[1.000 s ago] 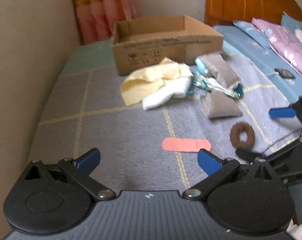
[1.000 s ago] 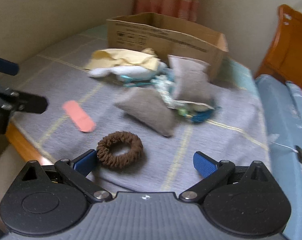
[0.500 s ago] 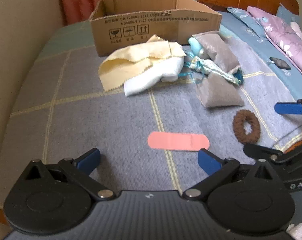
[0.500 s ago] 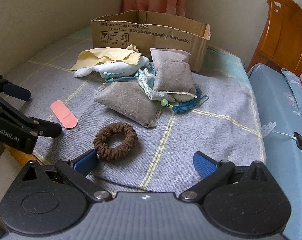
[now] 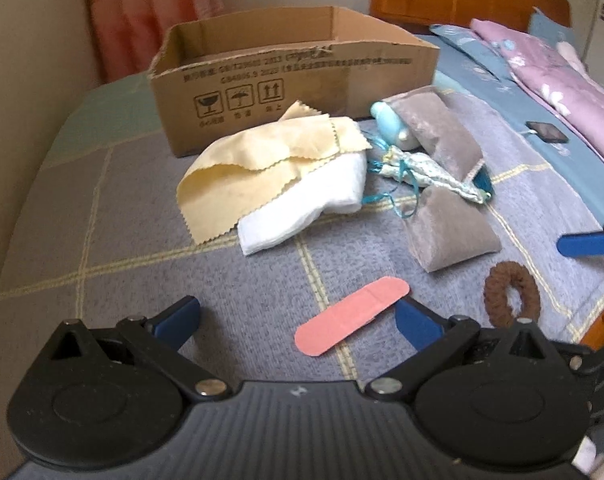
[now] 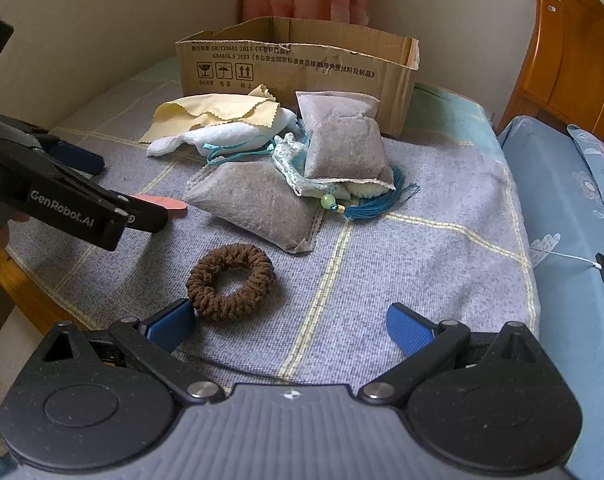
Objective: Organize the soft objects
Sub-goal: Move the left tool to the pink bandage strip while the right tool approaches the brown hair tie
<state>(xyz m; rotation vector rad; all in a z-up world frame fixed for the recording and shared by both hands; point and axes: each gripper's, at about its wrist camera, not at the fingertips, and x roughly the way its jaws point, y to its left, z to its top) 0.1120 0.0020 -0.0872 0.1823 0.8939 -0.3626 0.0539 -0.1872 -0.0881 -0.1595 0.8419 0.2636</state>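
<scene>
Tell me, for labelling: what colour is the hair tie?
Brown hair tie; clearest in the right wrist view.

right tool open | brown scrunchie touching left fingertip

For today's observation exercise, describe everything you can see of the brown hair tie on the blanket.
The hair tie is a dark brown scrunchie, a closed ring of ribbed, knitted-looking fabric with an open middle. It lies flat on the grey checked blanket, apart from the grey pouch behind it. It sits just ahead of the open right gripper, close by one blue-padded finger; whether they touch cannot be told. In the left view it lies right of the pink plaster.
</scene>
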